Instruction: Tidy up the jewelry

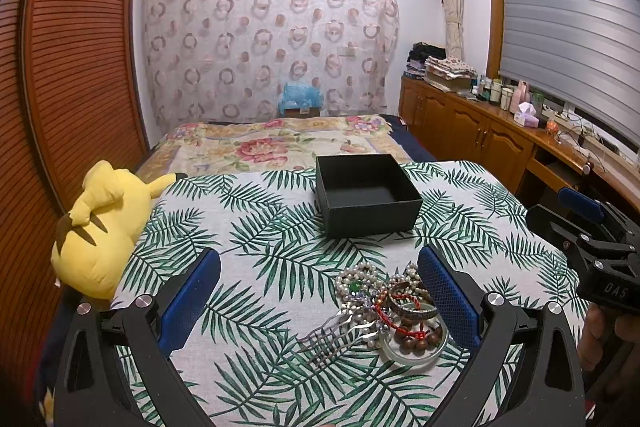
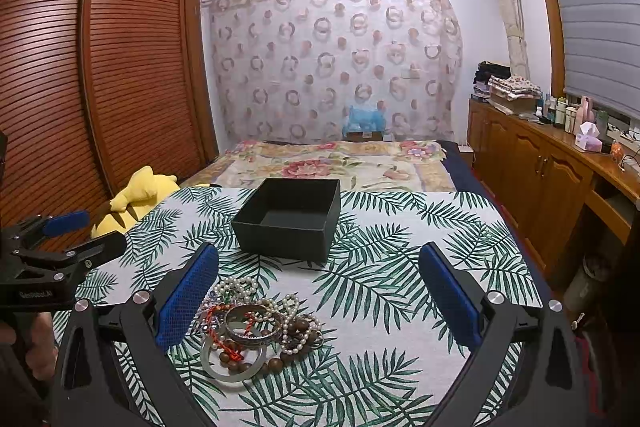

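Left gripper (image 1: 318, 291) and right gripper (image 2: 318, 291): the fingers of both stand wide apart and hold nothing. Each hovers above the jewelry pile (image 1: 394, 311), a tangle of pearl strands, bangles, wooden beads, red cord and a hair comb (image 1: 328, 337) lying on the leaf-print worktop (image 1: 260, 227). The pile sits just inside the left gripper's right finger and the right gripper's left finger. Beyond it stands the open black box (image 1: 366, 205), apparently empty. Judged advice: single out one loose outer piece, close on its rim, and lift slowly so that tangled strands fall away. Which strands interlock cannot be made out; the near worktop edge is hidden behind the gripper bodies.
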`<action>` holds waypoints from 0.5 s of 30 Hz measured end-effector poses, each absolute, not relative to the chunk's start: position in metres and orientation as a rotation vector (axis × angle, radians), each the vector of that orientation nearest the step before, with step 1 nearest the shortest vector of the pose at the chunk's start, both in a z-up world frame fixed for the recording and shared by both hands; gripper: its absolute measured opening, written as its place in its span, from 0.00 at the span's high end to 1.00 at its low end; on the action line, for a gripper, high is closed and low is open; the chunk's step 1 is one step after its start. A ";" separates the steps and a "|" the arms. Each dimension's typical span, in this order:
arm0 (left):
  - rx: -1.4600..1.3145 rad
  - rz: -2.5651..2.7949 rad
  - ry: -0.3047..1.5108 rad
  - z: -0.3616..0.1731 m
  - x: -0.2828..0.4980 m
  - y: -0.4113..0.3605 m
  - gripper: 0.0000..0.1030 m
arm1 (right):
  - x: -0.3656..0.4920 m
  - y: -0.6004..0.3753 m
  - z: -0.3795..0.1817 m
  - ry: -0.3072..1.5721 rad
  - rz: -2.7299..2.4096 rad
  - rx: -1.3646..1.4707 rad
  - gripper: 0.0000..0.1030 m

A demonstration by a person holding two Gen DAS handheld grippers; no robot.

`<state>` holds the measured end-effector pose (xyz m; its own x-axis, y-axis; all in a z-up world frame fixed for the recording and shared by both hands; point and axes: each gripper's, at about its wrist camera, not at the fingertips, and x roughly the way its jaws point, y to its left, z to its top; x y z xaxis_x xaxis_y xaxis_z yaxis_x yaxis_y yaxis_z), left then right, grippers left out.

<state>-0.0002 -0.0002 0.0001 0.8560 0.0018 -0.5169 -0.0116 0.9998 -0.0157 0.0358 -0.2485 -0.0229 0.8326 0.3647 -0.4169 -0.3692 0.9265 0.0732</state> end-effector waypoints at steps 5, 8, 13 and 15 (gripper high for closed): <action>-0.019 0.006 0.542 0.000 0.000 0.000 0.07 | 0.035 -0.249 -0.023 0.439 0.392 -0.013 0.02; -0.019 0.005 0.537 0.001 0.000 -0.001 0.07 | 0.034 -0.248 -0.022 0.434 0.393 -0.013 0.02; -0.018 0.003 0.531 0.004 -0.004 -0.003 0.07 | 0.029 -0.249 -0.018 0.430 0.392 -0.013 0.02; -0.018 0.002 0.530 0.005 -0.004 -0.003 0.07 | 0.027 -0.248 -0.016 0.429 0.392 -0.013 0.02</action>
<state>-0.0043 -0.0033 0.0048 0.8628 -0.0027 -0.5056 -0.0064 0.9998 -0.0163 0.0267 -0.2483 -0.0157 0.8358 0.3677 -0.4077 -0.3730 0.9252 0.0699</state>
